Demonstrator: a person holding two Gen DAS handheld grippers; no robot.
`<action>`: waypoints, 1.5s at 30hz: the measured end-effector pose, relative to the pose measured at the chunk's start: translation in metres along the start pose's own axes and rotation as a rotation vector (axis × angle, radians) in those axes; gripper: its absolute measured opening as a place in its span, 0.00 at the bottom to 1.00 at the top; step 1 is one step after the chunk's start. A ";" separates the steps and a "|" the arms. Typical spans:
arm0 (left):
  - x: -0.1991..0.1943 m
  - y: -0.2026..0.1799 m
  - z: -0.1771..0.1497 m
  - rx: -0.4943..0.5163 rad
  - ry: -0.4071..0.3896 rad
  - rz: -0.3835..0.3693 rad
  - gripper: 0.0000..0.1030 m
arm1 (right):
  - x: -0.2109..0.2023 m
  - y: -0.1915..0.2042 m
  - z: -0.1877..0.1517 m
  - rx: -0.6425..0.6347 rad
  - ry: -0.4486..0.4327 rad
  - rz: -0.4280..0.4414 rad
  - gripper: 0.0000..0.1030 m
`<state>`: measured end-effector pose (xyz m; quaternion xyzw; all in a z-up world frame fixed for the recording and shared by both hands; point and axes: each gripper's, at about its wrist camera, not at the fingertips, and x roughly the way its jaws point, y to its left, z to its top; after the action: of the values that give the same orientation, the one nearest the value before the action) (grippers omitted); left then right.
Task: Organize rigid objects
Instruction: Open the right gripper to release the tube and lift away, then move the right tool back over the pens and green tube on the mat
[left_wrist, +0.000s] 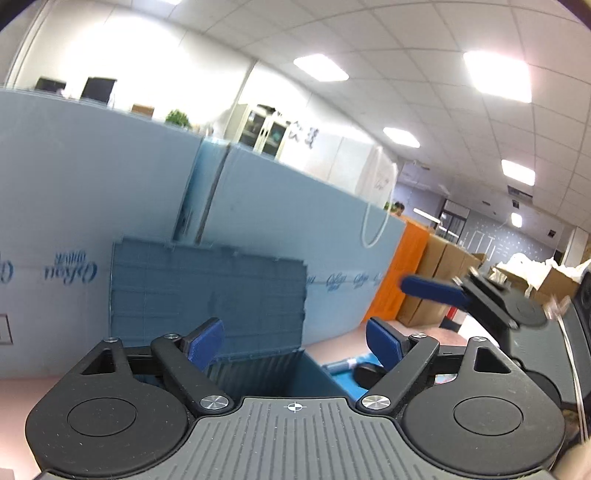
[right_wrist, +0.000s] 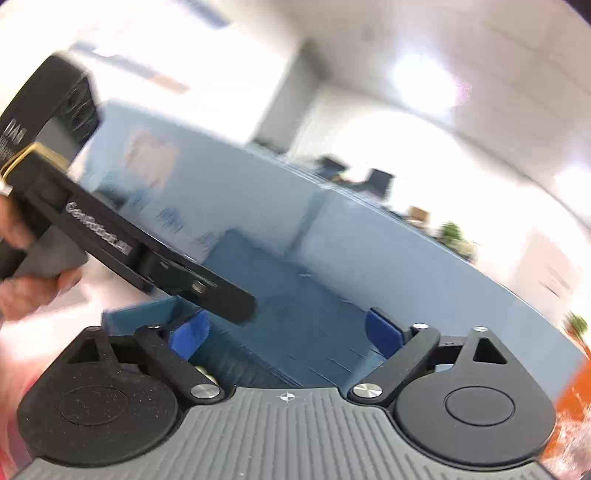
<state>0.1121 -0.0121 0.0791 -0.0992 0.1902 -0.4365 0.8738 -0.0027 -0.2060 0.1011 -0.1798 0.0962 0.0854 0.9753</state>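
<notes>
In the left wrist view, the left gripper (left_wrist: 295, 341) stands wide with nothing between its 2 blue pads, pointing over the open blue-grey bin (left_wrist: 258, 373) whose ribbed lid (left_wrist: 207, 288) leans upright against the pale blue foam wall (left_wrist: 74, 192). The right gripper (left_wrist: 436, 290) shows at the right edge, 1 blue finger stretched toward the left, empty as far as can be seen. Just right of the bin, on a blue mat (left_wrist: 341, 376), lie a small black rounded object (left_wrist: 367, 373) and a pale tube-like piece, both partly hidden behind the right finger; these are likely the rigid things to sort. To do the next step well, bring 1 claw down squarely over the black object, pads on its 2 opposite sides, and keep the other clear of the bin's rim. The right wrist view is blurred: the right gripper (right_wrist: 288, 328) is spread wide and empty, the bin (right_wrist: 155, 317) sits ahead, and the left gripper's (right_wrist: 243, 299) matte black body crosses the left side, held in a hand (right_wrist: 22, 284). The bin looks like hard corrugated plastic, the wall like soft foam board.
</notes>
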 end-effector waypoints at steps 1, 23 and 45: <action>-0.002 -0.003 0.001 0.006 -0.009 -0.005 0.84 | -0.008 0.000 -0.003 0.027 -0.010 -0.025 0.93; 0.005 -0.048 -0.006 0.063 -0.044 -0.011 0.96 | -0.102 -0.026 -0.075 0.482 -0.019 -0.422 1.00; 0.061 -0.108 -0.059 0.136 0.213 -0.034 0.96 | -0.142 -0.056 -0.131 0.593 0.041 -0.473 1.00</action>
<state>0.0429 -0.1263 0.0474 0.0041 0.2503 -0.4711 0.8458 -0.1489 -0.3244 0.0307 0.0915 0.0920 -0.1775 0.9755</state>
